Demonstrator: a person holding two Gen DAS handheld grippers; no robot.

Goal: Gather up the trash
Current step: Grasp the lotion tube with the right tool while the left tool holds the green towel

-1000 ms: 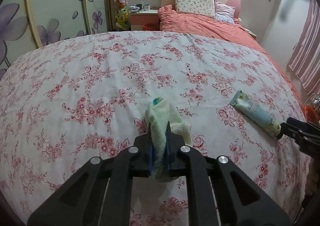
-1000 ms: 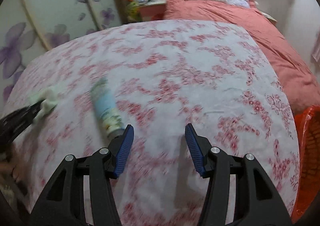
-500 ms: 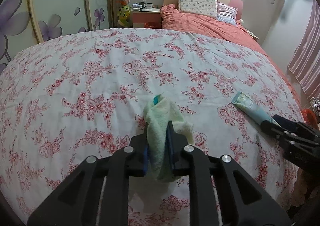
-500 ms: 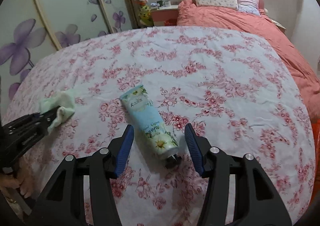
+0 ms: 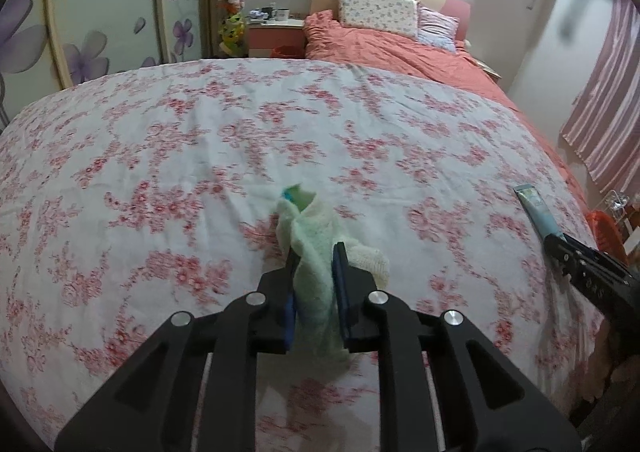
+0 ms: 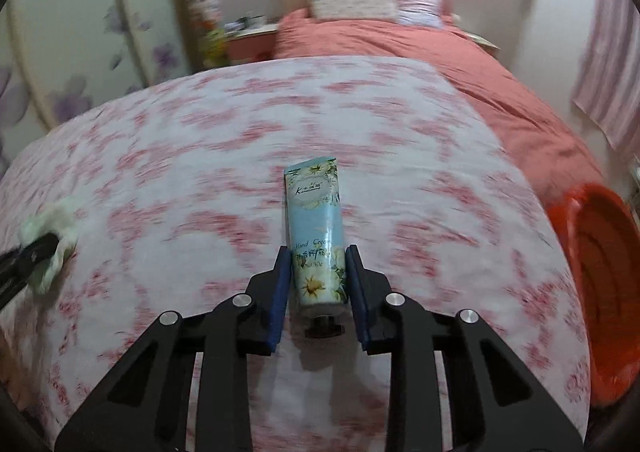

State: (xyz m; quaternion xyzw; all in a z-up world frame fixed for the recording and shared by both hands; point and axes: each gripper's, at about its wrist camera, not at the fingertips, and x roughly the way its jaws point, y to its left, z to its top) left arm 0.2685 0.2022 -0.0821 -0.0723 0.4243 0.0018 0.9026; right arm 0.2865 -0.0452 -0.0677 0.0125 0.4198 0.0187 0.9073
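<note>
Since the earlier frames the right tongs (image 6: pixel 314 276) have swung over the hand cream tube (image 6: pixel 318 236), which lay off to their left a second ago and slantwise between wide-spread pads half a second ago; now the tube runs straight along the tongs' line and the pads have drawn in close on either side of it. The left tongs (image 5: pixel 316 272) have hardly shifted and keep the same hold.

The bed (image 5: pixel 200 140), covered by a white sheet with red flowers, fills both views; beyond it lies a coral duvet (image 5: pixel 384 48) with two pillows at the headboard. A flower-painted wardrobe (image 5: pixel 100 12) stands at the left, striped pink curtains (image 5: pixel 600 124) at the right. An orange-red basket (image 6: pixel 600 292) sits off the bed's right edge, low beside it.

The tube, pale blue with daisies, has its dark cap end toward the camera, and the crimped end points up the bed. The right tongs' jaws are closing on its lower part; the blue pads (image 6: pixel 280 284) look to be touching its sides, though whether it is lifted off the sheet I cannot tell.

The left tongs are clamped on a crumpled pale green cloth (image 5: pixel 316 252), which bulges above and hangs below the pads. A bit of blue and green shows at its top.
</note>
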